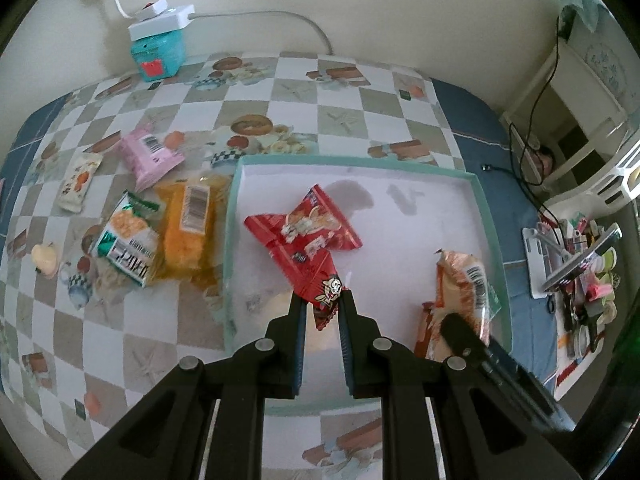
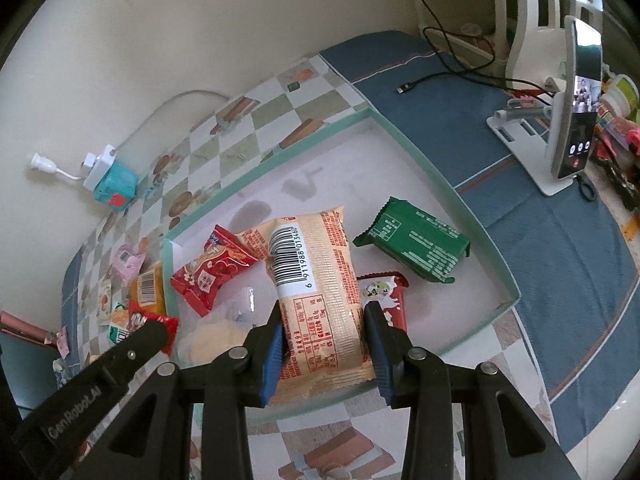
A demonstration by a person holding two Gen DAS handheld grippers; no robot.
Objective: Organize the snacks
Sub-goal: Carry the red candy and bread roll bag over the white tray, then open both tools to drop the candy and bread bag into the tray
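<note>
Two handheld grippers reach down over a shallow teal-rimmed tray [image 1: 486, 216] on a checkered tablecloth [image 1: 304, 92]. The left gripper [image 1: 323, 300] is clamped on a small red snack packet [image 1: 320, 280] above the tray floor. The right gripper [image 2: 324, 320] grasps a beige packet [image 2: 320, 280] inside the tray, near a green packet [image 2: 416, 240]; more snacks [image 1: 160, 216] lie outside on the cloth

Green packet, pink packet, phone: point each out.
green packet [image 2: 414, 250], right wrist view, middle of its printed back.
pink packet [image 1: 150, 156], left wrist view, centre of the wrapper.
phone [image 2: 578, 120], right wrist view, on its lit screen.
</note>
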